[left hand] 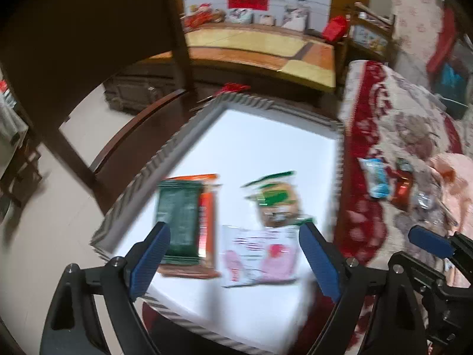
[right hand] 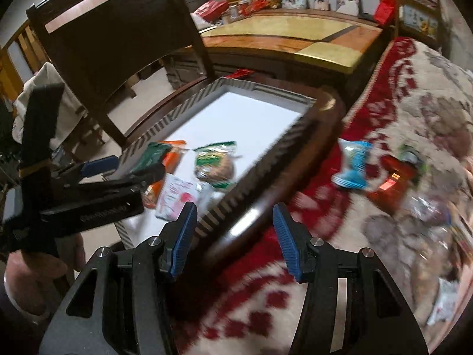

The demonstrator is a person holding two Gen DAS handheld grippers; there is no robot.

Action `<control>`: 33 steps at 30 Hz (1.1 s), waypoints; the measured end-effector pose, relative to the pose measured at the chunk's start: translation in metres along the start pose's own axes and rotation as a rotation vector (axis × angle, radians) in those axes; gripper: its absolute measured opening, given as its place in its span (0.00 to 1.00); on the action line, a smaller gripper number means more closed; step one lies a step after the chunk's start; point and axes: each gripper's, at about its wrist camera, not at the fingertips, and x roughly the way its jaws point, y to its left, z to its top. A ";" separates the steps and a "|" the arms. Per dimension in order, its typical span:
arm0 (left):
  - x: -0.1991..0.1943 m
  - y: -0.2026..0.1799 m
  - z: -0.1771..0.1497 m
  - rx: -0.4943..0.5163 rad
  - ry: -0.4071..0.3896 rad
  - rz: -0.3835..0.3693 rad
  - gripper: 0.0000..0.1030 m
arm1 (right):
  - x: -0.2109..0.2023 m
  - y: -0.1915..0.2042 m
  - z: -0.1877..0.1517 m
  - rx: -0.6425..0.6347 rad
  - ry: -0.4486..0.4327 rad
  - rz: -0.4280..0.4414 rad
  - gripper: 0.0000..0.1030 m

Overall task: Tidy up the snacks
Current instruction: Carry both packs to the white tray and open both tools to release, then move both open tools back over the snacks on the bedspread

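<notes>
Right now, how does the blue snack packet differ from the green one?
The blue packet lies on the red-patterned blanket; the green packet lies inside the white tray. The green one rests on an orange packet; the blue lies alone. Neither is held.

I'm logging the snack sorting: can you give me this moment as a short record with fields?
tray: white tray with striped rim, on a dark wooden seat
in tray: green packet lying on an orange packet, green-and-white cookie packet, pink-and-white packet
outside tray: blue packet and red packet on the red floral blanket
left gripper: open, empty, above the tray
right gripper: open, empty, above tray edge and blanket
</notes>
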 end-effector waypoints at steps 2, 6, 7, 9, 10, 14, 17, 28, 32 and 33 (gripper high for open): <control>-0.006 -0.014 -0.002 0.021 -0.015 -0.024 0.88 | -0.013 -0.011 -0.010 0.012 -0.012 -0.021 0.52; -0.014 -0.044 -0.005 0.077 -0.031 -0.068 0.92 | -0.037 -0.032 -0.028 0.036 -0.027 -0.061 0.52; -0.017 -0.051 -0.007 0.087 -0.035 -0.078 0.92 | -0.043 -0.038 -0.033 0.046 -0.033 -0.070 0.52; -0.021 -0.065 -0.009 0.106 -0.045 -0.105 0.92 | -0.056 -0.052 -0.043 0.072 -0.045 -0.086 0.52; -0.023 -0.072 -0.010 0.115 -0.048 -0.116 0.93 | -0.060 -0.057 -0.047 0.081 -0.048 -0.096 0.52; -0.025 -0.101 -0.013 0.164 -0.057 -0.160 0.94 | -0.074 -0.083 -0.067 0.133 -0.055 -0.133 0.52; -0.025 -0.120 -0.012 0.202 -0.050 -0.190 0.96 | -0.082 -0.105 -0.079 0.188 -0.058 -0.143 0.52; -0.001 -0.164 0.006 0.232 0.004 -0.203 0.97 | -0.093 -0.143 -0.101 0.281 -0.073 -0.150 0.52; 0.014 -0.171 0.016 0.224 0.041 -0.216 0.97 | -0.093 -0.150 -0.102 0.293 -0.074 -0.146 0.52; 0.020 -0.172 0.019 0.218 0.056 -0.222 0.97 | -0.092 -0.151 -0.102 0.295 -0.073 -0.146 0.52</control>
